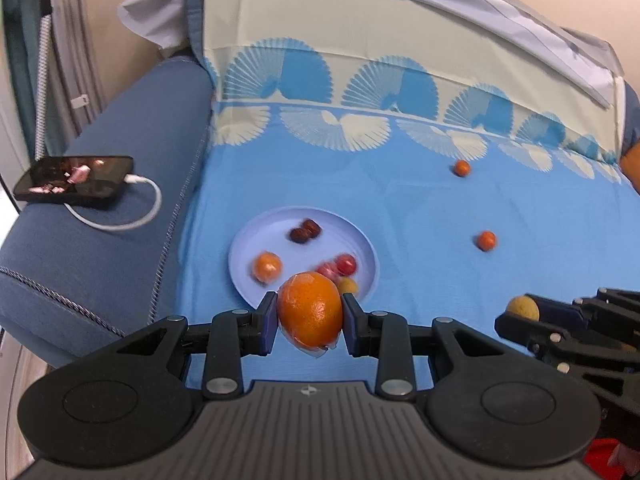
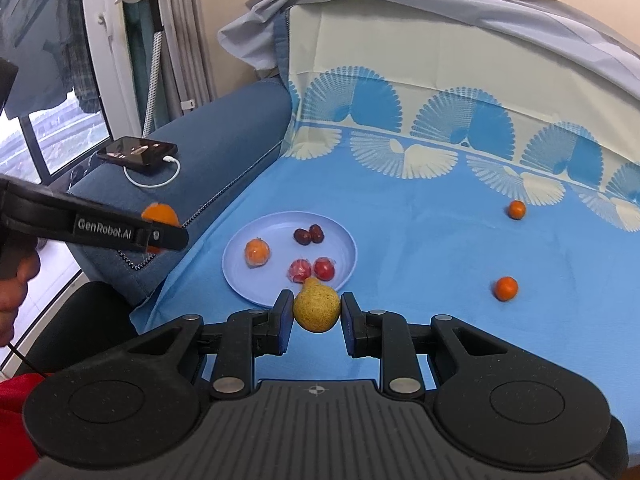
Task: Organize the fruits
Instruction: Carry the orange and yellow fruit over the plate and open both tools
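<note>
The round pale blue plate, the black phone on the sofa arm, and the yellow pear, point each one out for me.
Round pale blue plate point(image 2: 340, 236): right wrist view, bare far rim.
Black phone point(image 2: 138, 150): right wrist view, screen centre.
Yellow pear point(image 2: 317, 306): right wrist view, body between the fingers.

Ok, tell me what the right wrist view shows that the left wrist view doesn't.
Only the right wrist view shows the window and the pear's whole shape, clamped in the right gripper. Only the left wrist view shows the whole large orange, clamped in the left gripper. Both show the plate holding fruit, two small oranges on the blue cloth, and the phone.
</note>
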